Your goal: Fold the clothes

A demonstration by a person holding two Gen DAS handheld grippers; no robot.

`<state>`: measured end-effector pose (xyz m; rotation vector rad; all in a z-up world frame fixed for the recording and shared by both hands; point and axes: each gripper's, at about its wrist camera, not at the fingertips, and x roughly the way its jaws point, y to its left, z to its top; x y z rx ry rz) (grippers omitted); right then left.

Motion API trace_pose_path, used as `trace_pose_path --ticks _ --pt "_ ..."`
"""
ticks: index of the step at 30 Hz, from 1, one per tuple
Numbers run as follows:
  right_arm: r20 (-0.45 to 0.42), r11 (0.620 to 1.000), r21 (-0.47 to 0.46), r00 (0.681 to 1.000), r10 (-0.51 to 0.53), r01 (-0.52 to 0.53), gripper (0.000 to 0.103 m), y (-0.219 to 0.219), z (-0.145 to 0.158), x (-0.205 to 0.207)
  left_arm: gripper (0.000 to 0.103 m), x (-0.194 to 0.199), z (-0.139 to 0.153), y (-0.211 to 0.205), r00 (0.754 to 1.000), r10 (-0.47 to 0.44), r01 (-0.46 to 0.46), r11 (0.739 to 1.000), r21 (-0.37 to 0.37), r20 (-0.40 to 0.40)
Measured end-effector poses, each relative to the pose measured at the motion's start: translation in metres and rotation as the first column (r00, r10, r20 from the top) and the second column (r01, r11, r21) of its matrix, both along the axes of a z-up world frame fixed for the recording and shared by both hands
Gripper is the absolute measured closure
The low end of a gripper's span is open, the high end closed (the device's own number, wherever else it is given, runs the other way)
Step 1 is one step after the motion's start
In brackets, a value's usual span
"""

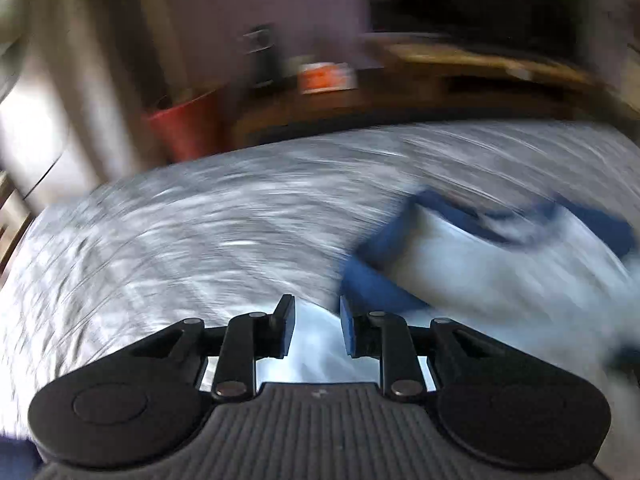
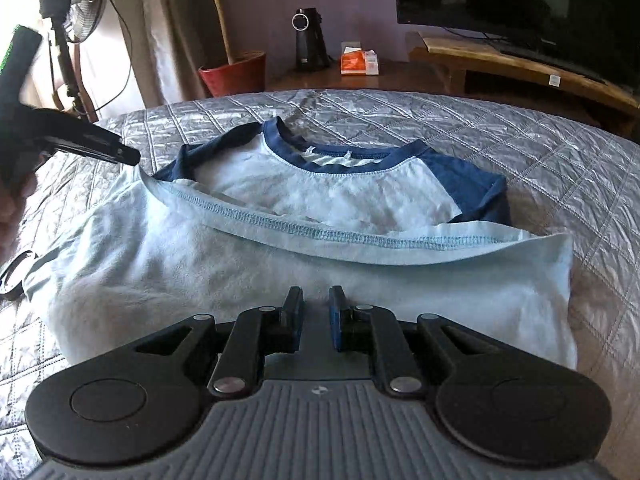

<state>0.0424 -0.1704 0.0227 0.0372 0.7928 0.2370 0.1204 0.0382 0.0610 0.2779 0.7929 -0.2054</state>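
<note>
You have one garment to deal with: a single light blue T-shirt [image 2: 240, 280] with a navy collar and two navy sleeves, lying on the silver quilted bedspread [image 2: 520, 152] with its lower half folded up over the chest, so the stitched hem [image 2: 320, 236] runs across it below the collar. Your right gripper [image 2: 315, 300] sits low over the near edge of the folded shirt, its two fingers parted by a narrow gap with nothing pinched between them. Your left gripper [image 1: 316, 320] has its two fingers somewhat apart and empty too; its own view is badly motion-blurred, showing the shirt off to its right. From the right wrist view, that left gripper's tip is at the hem's left corner, though you cannot tell whether it touches. Behind the bed stand one red plant pot [image 2: 234, 74], one fan [image 2: 86, 0], one orange box [image 2: 358, 62] and one television [image 2: 520, 8].
</note>
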Motion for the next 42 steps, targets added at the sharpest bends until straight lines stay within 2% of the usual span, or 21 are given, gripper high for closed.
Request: trace_pose_path --ticks 1,2,5,7,10,11,15,18,20,24,25,31,33,35,36,38,40,42 --pt "0.002 1.000 -0.005 1.000 0.004 -0.004 0.085 0.001 0.000 0.000 0.077 -0.012 -0.003 -0.010 0.997 -0.074 0.074 0.997 0.026 -0.001" --pt "0.003 1.000 -0.009 1.000 0.008 -0.008 0.085 0.001 0.000 0.000 0.077 -0.016 -0.008 -0.018 0.994 -0.109 0.109 0.993 0.052 -0.006" --pt "0.007 1.000 -0.025 1.000 0.017 -0.017 0.082 0.004 0.000 0.001 0.080 -0.022 -0.022 -0.041 0.983 -0.184 0.186 0.974 0.130 -0.025" --pt "0.009 0.999 -0.031 1.000 0.021 -0.021 0.081 0.005 0.000 0.001 0.078 -0.026 -0.031 -0.056 0.972 -0.233 0.237 0.955 0.181 -0.042" --pt "0.011 0.999 -0.027 1.000 0.023 -0.023 0.080 0.004 0.000 0.003 0.066 0.006 -0.027 -0.049 0.989 -0.132 0.139 0.984 0.114 -0.070" --pt "0.010 0.999 -0.024 1.000 0.024 -0.023 0.078 0.003 0.000 0.004 0.063 0.013 -0.027 -0.046 0.993 -0.101 0.108 0.987 0.115 -0.066" --pt "0.017 0.999 -0.050 1.000 0.017 -0.016 0.072 0.006 0.000 0.019 0.064 0.027 -0.028 -0.035 1.000 -0.016 0.018 0.996 0.086 -0.023" --pt "0.042 0.996 -0.092 0.999 0.007 -0.003 0.069 0.008 -0.002 0.034 0.064 0.024 -0.028 -0.032 0.999 0.019 -0.023 0.994 0.106 0.038" --pt "0.055 0.996 -0.080 0.998 -0.042 0.046 0.068 -0.001 -0.003 0.045 0.064 0.025 -0.026 -0.030 0.997 0.029 -0.036 0.993 0.109 0.066" --pt "0.036 0.977 0.039 0.977 -0.212 0.210 0.067 -0.036 0.001 0.058 0.067 0.023 -0.020 -0.036 0.997 -0.023 0.015 0.995 0.099 0.079" --pt "0.035 0.975 0.048 0.975 -0.218 0.216 0.066 -0.038 0.003 0.057 0.067 0.019 -0.019 -0.041 0.995 -0.054 0.046 0.994 0.098 0.087" --pt "0.032 0.997 0.016 0.997 -0.076 0.075 0.064 -0.011 0.008 0.048 0.066 -0.009 -0.028 -0.078 0.964 -0.242 0.225 0.963 0.147 0.112" --pt "0.007 0.998 0.014 0.998 -0.063 0.063 0.064 -0.006 0.003 0.050 0.066 -0.025 -0.028 -0.083 0.945 -0.284 0.262 0.954 0.148 0.160" --pt "0.012 0.997 -0.013 0.997 -0.082 0.082 0.064 -0.006 0.002 0.050 0.066 -0.040 -0.030 -0.088 0.917 -0.363 0.340 0.928 0.151 0.164" --pt "0.017 0.994 -0.028 0.994 -0.104 0.104 0.064 -0.009 0.002 0.050 0.066 -0.046 -0.032 -0.091 0.904 -0.401 0.379 0.912 0.157 0.147" --pt "0.012 0.990 0.002 0.990 -0.138 0.138 0.064 -0.017 0.000 0.050 0.069 -0.049 -0.040 -0.099 0.891 -0.447 0.433 0.889 0.148 0.076" --pt "0.004 0.988 0.032 0.989 -0.151 0.151 0.063 -0.022 0.001 0.051 0.071 -0.045 -0.043 -0.100 0.903 -0.425 0.418 0.903 0.096 0.065" --pt "0.005 0.989 0.030 0.990 -0.142 0.142 0.056 -0.019 0.000 0.049 0.065 -0.028 -0.041 -0.095 0.933 -0.360 0.360 0.933 -0.006 0.022"
